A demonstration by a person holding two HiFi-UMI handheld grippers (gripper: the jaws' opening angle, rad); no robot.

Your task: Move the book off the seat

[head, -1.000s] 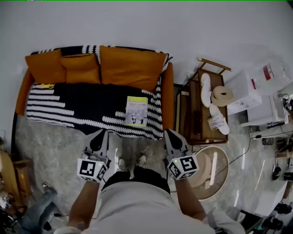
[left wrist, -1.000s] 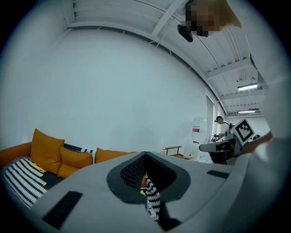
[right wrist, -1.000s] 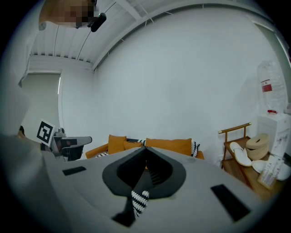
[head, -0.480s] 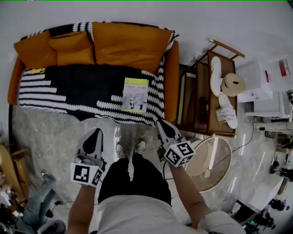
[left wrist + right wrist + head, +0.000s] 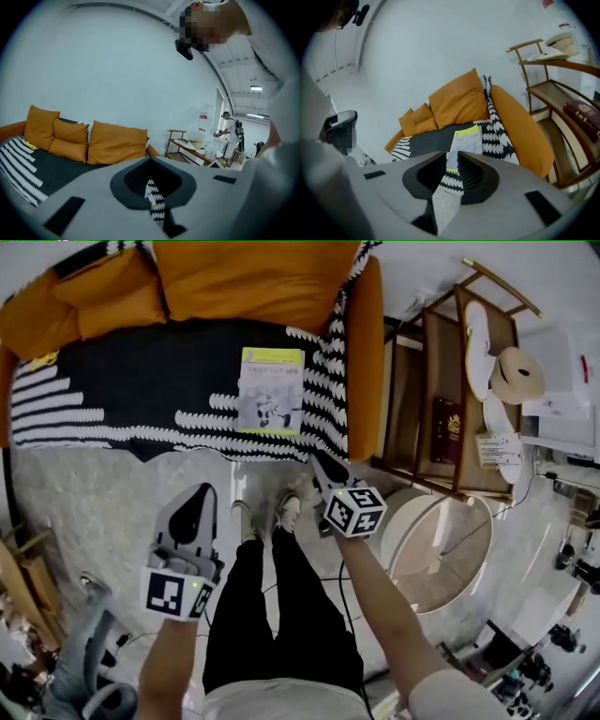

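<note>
The book [image 5: 271,390] is laid on the sofa [image 5: 122,381]; the right gripper [image 5: 321,462] jaws have just been parted, empty; the left gripper [image 5: 199,495] jaws are closed

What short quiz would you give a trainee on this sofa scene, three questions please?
1. True or false: the book lies on the floor.
2. Which end of the sofa is the book nearer? A: the end beside the wooden shelf; B: the opposite end; C: dead centre.
3. What covers the seat beneath the book?
Key: 1 false, it lies on the seat; 2 A; 3 a black and white throw.
</note>
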